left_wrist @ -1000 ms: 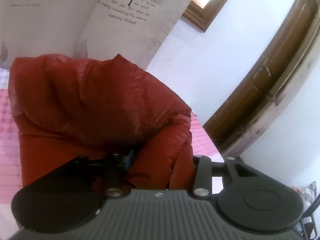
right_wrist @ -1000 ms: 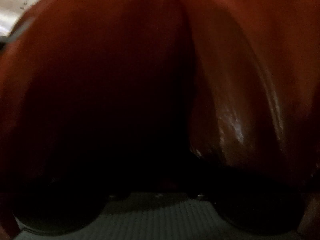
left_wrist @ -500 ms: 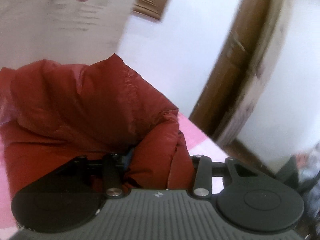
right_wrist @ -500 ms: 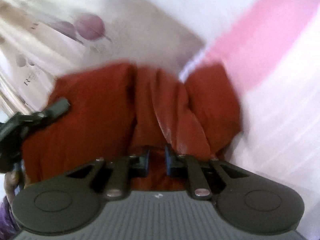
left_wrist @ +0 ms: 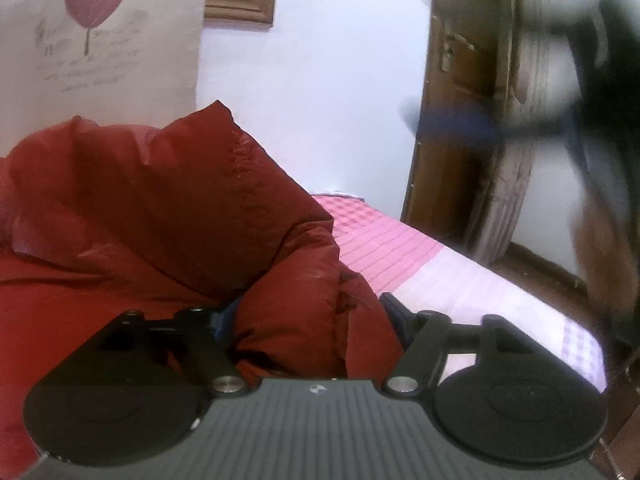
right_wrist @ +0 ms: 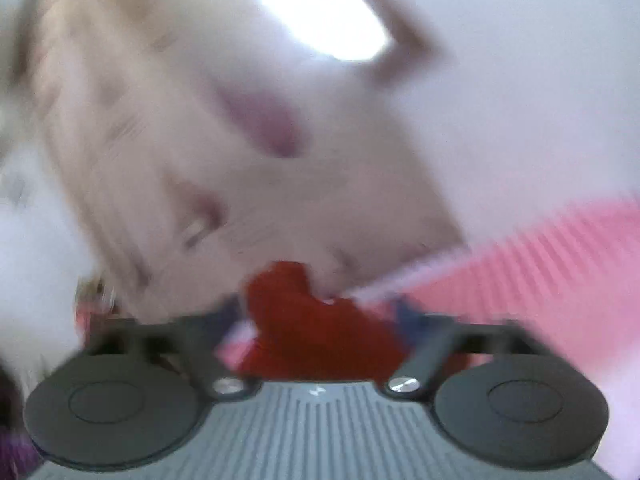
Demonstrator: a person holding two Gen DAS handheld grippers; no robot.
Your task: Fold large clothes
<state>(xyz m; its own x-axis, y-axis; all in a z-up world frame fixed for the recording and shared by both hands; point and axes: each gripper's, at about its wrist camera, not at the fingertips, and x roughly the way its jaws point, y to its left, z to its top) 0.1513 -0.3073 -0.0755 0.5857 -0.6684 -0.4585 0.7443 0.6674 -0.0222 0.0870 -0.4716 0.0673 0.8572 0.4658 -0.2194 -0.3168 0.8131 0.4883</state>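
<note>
Our left gripper (left_wrist: 308, 316) has just been opening; a fold of the red jacket (left_wrist: 160, 216) bulges between its spread jaws, with a gap at the right finger. Our right gripper (right_wrist: 320, 316) has just sprung wide, jacket beyond, blurred. The jacket lies heaped on the pink bed (left_wrist: 400, 248), by the curtain (left_wrist: 100, 40).

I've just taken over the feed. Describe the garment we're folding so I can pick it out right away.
Start at the bed with the pink checked sheet that runs toward the wooden door. On the sheet, below the leaf-print curtain, lies the red puffy jacket, heaped in thick folds. It is the only deep red, shiny, padded thing there; everything around it is pale or pink.
</note>
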